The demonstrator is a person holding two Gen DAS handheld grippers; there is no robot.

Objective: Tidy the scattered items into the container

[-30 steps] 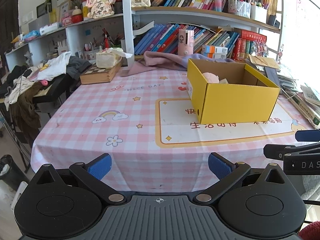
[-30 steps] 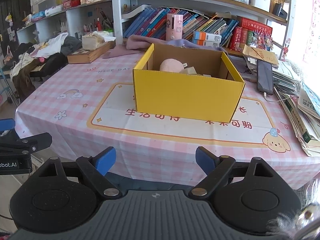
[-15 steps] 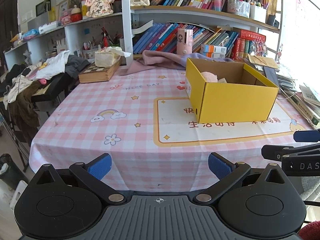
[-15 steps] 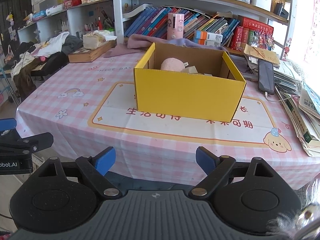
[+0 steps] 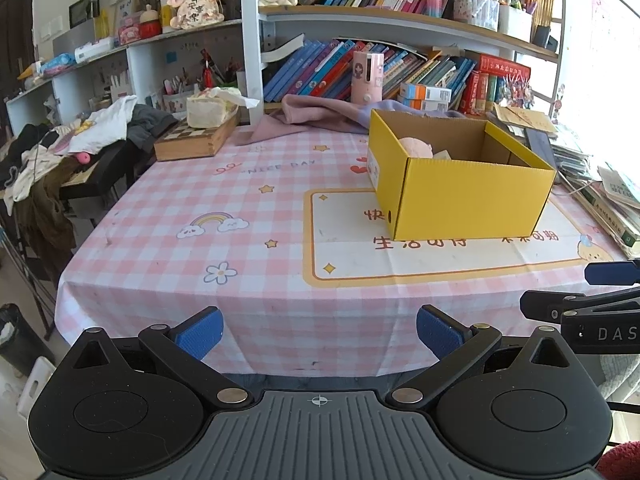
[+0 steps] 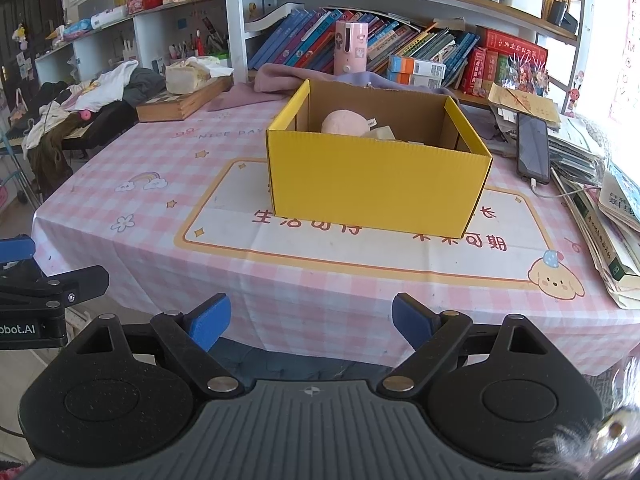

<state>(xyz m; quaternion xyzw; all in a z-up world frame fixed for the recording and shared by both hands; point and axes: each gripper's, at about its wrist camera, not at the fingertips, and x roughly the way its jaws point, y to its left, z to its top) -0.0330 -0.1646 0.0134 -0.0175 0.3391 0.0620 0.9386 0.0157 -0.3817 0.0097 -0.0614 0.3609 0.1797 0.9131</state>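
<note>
A yellow cardboard box (image 5: 468,200) stands open on the pink checked tablecloth (image 5: 240,208); it also shows in the right wrist view (image 6: 376,184). Inside lie a pink plush ball (image 6: 345,122) and some pale items, partly hidden by the box walls. My left gripper (image 5: 319,333) is open and empty, held off the table's near edge. My right gripper (image 6: 311,321) is open and empty, also off the near edge, facing the box. Each gripper's side shows in the other's view: the right one (image 5: 592,300) and the left one (image 6: 40,284).
A wooden chess box (image 5: 192,140) with a tissue pack sits at the back left. A purple cloth (image 5: 316,114) lies behind the box. A phone (image 6: 532,148) and stacked books (image 6: 616,236) line the right side. Bookshelves stand behind; clothes on a bench to the left.
Both grippers have drawn back slightly from the table, so the box looks a little farther away. Nothing on the table has moved.
</note>
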